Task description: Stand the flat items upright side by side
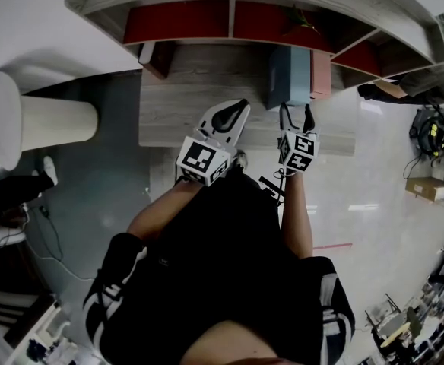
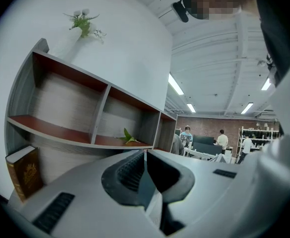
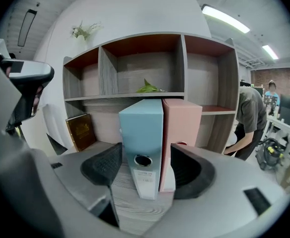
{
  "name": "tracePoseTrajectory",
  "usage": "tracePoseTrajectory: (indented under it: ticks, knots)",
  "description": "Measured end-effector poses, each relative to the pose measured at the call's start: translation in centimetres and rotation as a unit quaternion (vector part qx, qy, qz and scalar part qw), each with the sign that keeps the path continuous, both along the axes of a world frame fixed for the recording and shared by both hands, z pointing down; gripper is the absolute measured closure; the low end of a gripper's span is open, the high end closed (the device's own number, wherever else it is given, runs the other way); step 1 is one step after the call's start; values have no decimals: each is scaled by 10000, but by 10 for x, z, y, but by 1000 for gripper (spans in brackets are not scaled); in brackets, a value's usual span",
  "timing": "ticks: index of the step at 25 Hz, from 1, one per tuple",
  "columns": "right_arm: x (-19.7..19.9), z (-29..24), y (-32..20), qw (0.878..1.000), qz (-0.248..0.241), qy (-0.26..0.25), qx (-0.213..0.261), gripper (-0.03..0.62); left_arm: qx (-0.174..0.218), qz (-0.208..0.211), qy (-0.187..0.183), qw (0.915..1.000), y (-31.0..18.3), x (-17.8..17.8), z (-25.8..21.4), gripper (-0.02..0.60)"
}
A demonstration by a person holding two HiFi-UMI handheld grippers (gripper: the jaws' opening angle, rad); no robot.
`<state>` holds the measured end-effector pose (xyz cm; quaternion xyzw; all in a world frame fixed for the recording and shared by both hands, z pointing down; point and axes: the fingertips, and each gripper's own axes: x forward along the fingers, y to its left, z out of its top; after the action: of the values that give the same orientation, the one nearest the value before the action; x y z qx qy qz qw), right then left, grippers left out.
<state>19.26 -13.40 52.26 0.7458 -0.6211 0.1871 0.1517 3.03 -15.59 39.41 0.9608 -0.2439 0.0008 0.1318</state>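
Note:
A light blue binder [image 1: 288, 74] and a pink binder [image 1: 321, 74] stand upright side by side on the wooden shelf top [image 1: 184, 105], spines toward me. My right gripper [image 1: 296, 106] is open just in front of them. In the right gripper view its jaws stand wide apart around the blue binder's [image 3: 142, 133] spine, with a gap on the left and no pad pressing. The pink binder [image 3: 182, 123] touches the blue one on the right. My left gripper [image 1: 239, 109] is shut and empty, raised to the left; its jaws [image 2: 145, 177] meet with nothing between them.
A brown book [image 3: 80, 130] leans at the left against the back of the cubby shelf [image 1: 229, 17]. A small green plant [image 3: 147, 88] lies on a shelf board. A flower vase [image 2: 83, 21] tops the unit. People stand far off at the right.

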Motion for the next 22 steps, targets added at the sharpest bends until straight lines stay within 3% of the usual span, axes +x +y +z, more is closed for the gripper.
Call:
tracePoseTrajectory:
  ticks: [6, 22]
  knots:
    - [6, 15, 16, 9994, 233, -221, -113, 292, -5, -19, 10, 10000, 2, -5, 0, 546]
    - [13, 22, -11, 9988, 361, -284, -176, 319, -2, -193, 16, 9998, -2, -30, -4, 547]
